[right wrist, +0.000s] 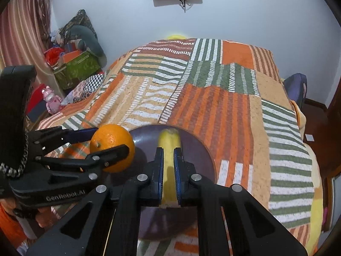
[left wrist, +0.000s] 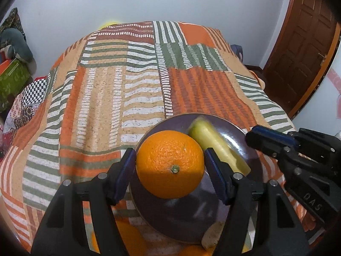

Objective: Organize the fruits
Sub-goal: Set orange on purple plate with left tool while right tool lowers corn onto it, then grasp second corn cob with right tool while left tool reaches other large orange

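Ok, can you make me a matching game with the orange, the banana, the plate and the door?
Things:
1. orange
2. banana
3. plate
4. door

Descriptions:
A. brown wood, at the edge of the room
B. held by the right gripper
C. dark, lying on the striped blanket
D. held by the left gripper

Pairs: 1-D, 2-B, 3-C, 4-A

A striped patchwork bedspread [right wrist: 213,98] meets pale walls [right wrist: 119,10] and a wooden door [left wrist: 302,42].
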`<control>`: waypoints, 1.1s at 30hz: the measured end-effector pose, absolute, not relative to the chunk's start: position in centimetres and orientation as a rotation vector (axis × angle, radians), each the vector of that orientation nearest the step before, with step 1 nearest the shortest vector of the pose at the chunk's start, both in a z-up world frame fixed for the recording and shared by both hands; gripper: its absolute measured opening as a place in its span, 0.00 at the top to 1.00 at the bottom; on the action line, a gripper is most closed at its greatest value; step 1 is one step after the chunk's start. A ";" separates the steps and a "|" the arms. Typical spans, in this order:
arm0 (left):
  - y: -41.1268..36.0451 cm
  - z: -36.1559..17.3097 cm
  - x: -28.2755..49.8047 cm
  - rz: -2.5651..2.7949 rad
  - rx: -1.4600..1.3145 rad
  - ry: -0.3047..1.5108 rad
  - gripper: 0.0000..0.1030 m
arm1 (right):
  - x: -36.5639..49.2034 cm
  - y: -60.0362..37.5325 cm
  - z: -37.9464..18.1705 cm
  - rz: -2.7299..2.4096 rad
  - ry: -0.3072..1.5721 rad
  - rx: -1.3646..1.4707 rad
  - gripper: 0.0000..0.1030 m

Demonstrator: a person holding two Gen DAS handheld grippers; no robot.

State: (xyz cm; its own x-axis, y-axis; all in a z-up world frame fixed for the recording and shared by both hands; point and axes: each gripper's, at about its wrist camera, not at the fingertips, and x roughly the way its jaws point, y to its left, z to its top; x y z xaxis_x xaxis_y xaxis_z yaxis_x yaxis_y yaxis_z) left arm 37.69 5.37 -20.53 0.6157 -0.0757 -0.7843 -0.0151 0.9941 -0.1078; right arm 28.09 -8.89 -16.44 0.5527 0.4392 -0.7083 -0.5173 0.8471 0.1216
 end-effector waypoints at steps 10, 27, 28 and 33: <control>5.6 -22.2 38.8 -0.015 -0.086 0.950 0.36 | 28.4 -8.2 -18.9 0.570 0.864 -0.153 0.92; 4.9 -17.1 34.7 -0.001 0.011 0.822 0.21 | 25.5 -9.7 -17.2 0.547 0.835 -0.146 0.63; 5.0 -16.6 34.2 -0.004 0.006 0.812 0.21 | 25.1 -9.7 -16.9 0.546 0.827 -0.148 0.61; 6.0 -14.5 31.2 0.002 -0.003 0.770 0.20 | 23.2 -9.8 -15.3 0.553 0.792 -0.141 0.57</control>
State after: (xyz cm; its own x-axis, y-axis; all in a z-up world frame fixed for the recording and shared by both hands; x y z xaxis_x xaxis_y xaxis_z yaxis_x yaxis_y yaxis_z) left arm 31.17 5.98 -14.50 0.7178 0.0003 -0.6963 -0.0026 1.0000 -0.0024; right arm 23.15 -9.81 -15.31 0.5690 0.4182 -0.7081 -0.5210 0.8495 0.0831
